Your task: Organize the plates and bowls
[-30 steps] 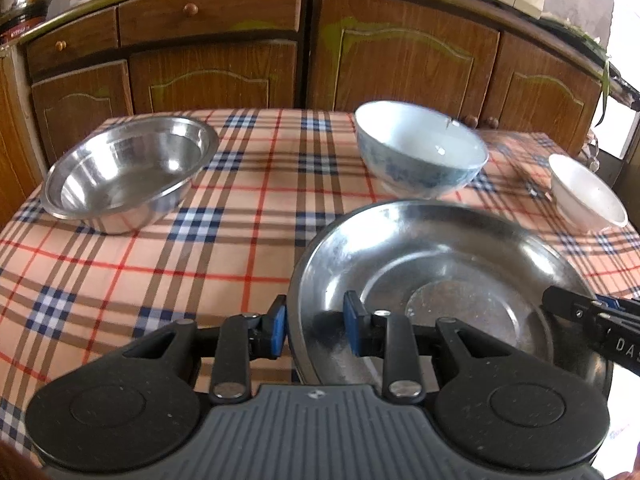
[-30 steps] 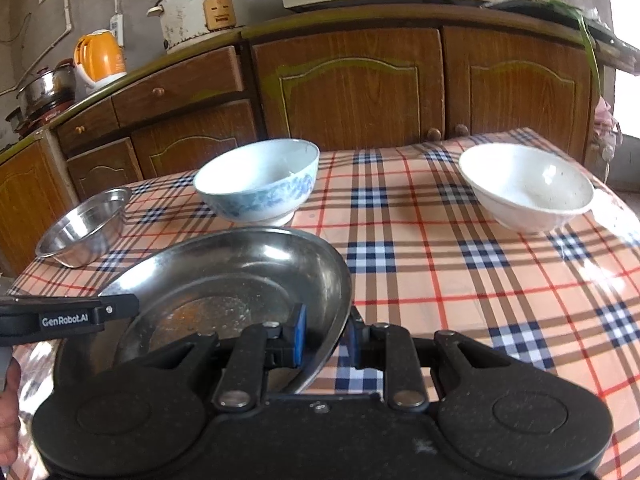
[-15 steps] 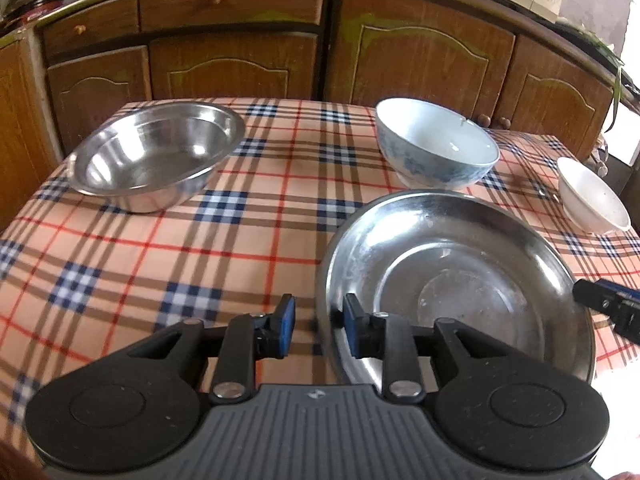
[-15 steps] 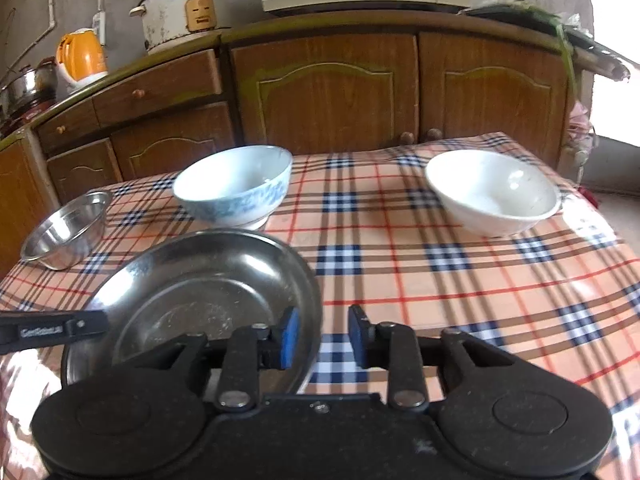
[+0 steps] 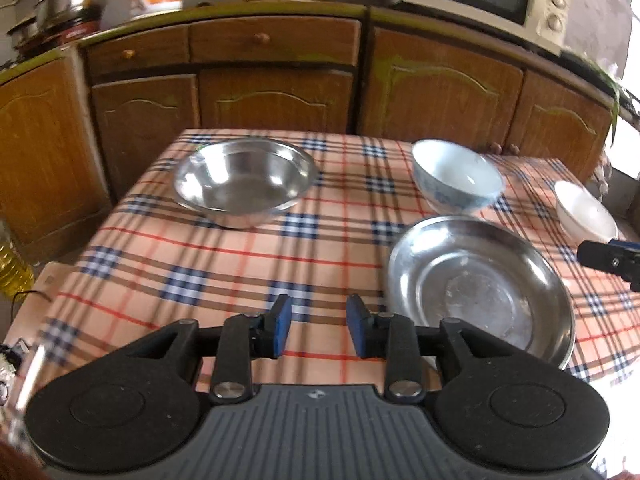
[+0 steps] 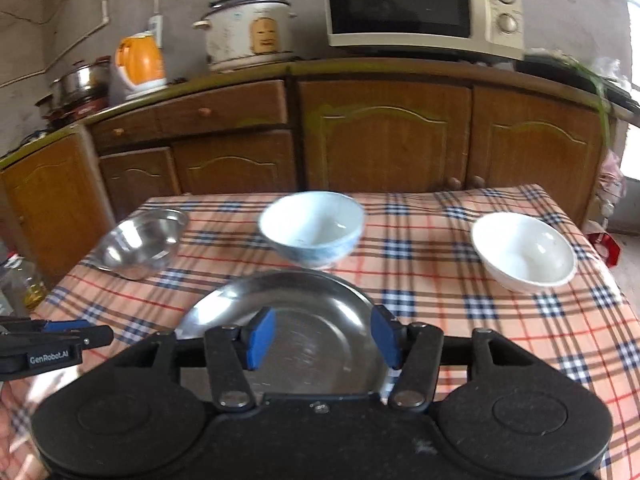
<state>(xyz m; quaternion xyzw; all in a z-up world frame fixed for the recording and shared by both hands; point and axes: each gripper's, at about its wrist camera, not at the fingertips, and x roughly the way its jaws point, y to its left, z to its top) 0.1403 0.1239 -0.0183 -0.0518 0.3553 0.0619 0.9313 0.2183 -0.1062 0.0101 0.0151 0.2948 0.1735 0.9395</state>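
Both claws empty, nothing gripped. Left gripper (image 5: 319, 326) has its jaws apart over bare cloth, just left of the plate (image 5: 480, 292). Right gripper (image 6: 322, 338) has its jaws spread wide, hovering above the plate's near edge; can't tell whether it touches.

Layout on the table (image 5: 248, 264):
- plate: steel, near edge, centre-right, lying flat on the cloth
- steel bowl (image 5: 244, 180): far left, well apart from the plate
- blue bowl (image 6: 312, 228): just behind the plate
- white bowl (image 6: 524, 252): far right, on its own

Step, as I read it: plate looks set down, next item not yet picked. Nothing stacked so far, so the task looks early.

Next move probably calls for taking one bowl by the rim, one finger inside and one outside. The blue bowl is nearest to both grippers. Ceramic rim is slick and thick, so the pinch needs to sit deep.

Surface: plaid cloth, soft, could bunch if a dish gets dragged.

Room: wooden cabinets (image 6: 384, 144) behind the table, with microwave (image 6: 424, 4), rice cooker (image 6: 248, 32), orange kettle (image 6: 140, 64) and a pot (image 6: 80, 84) on the counter. Oil bottle (image 5: 12, 260) off the table's left edge.
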